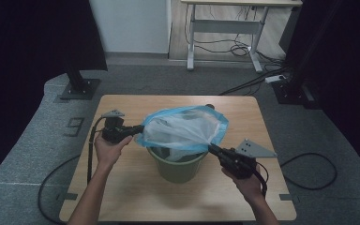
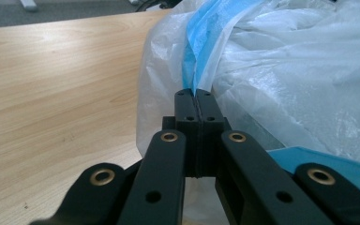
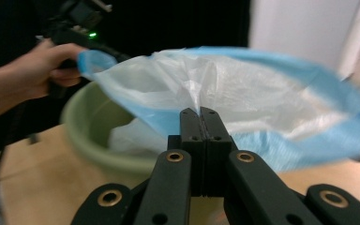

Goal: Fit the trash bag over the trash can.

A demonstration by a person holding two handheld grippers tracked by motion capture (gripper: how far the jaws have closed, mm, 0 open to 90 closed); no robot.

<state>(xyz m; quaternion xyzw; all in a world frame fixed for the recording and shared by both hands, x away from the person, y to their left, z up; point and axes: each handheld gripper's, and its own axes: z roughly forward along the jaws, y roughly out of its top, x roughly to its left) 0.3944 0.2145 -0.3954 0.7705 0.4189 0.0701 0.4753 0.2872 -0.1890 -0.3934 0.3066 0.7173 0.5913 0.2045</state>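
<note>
Bin (image 1: 177, 166), green plastic, sat mid-table (image 1: 122, 197), with bare wood on every side and free space toward all edges. Blue-rimmed white bin bag (image 1: 183, 129) was stretched above its mouth. Left gripper (image 1: 138, 130) was clamped on the bag's blue hem. Right gripper (image 1: 212, 149) was pressed closed on the opposite hem, apparently pinching film; that view was blurred.

Thin crinkly plastic bag (image 1: 183, 129), matt green plastic bin (image 1: 178, 168), smooth wooden table (image 1: 136, 192)
</note>
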